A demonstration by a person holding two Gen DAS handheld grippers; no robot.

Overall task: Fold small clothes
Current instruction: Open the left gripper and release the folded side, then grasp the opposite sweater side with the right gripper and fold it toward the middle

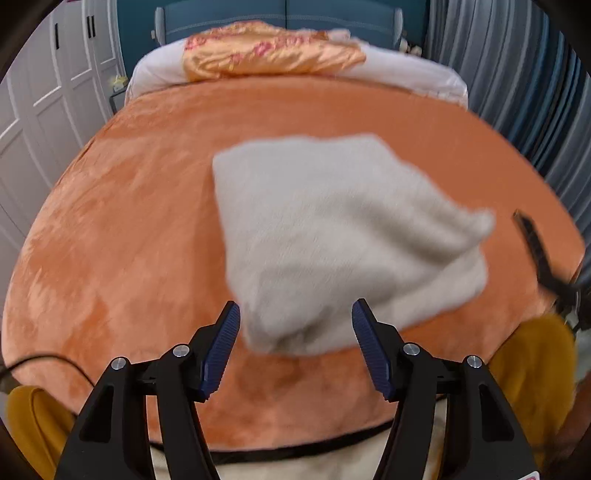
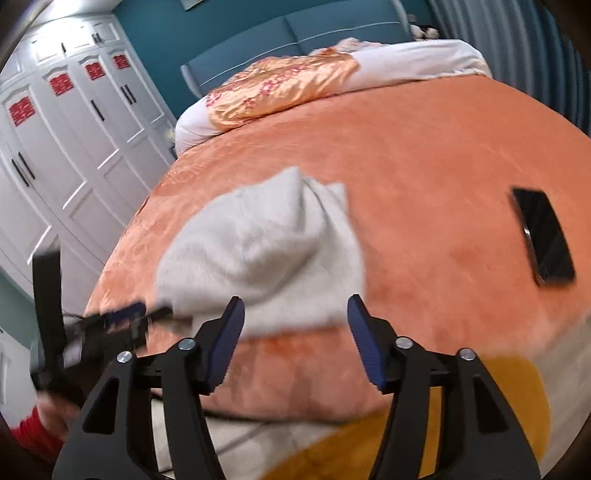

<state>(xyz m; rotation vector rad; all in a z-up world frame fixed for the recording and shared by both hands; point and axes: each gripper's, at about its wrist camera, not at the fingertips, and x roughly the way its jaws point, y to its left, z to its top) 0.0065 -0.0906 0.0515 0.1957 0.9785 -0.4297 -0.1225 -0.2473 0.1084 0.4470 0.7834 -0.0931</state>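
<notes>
On the orange plush bedspread (image 1: 122, 236), near its front edge, lies the task item: a small white fuzzy garment (image 1: 332, 236), folded into a rough, lumpy packet with one corner sticking out toward the right in the left wrist view. Both views are motion-blurred, so the fabric's folds cannot be read in detail. The left gripper (image 1: 295, 325) stands released, its jaws spread apart; the near edge of the garment shows in the gap between the blue ribbed pads (image 1: 221, 350), but neither pad presses on it. The right gripper (image 2: 295, 321) is likewise released, jaws parted, with the garment's near edge seen between and beyond the pads and no contact evident. In the right wrist view the left gripper appears as a dark blur at lower left, just beside the garment's left edge, with a hand and a red sleeve (image 2: 29, 432) below it. A black phone (image 2: 545, 236) lies flat on the bedspread, well apart from the garment to its right. At the far end of the bed sit a white pillow (image 1: 413, 70) and an orange satin cover (image 1: 273, 51) against a teal headboard (image 1: 280, 18). White wardrobe doors (image 2: 66, 155) stand to the left.
</notes>
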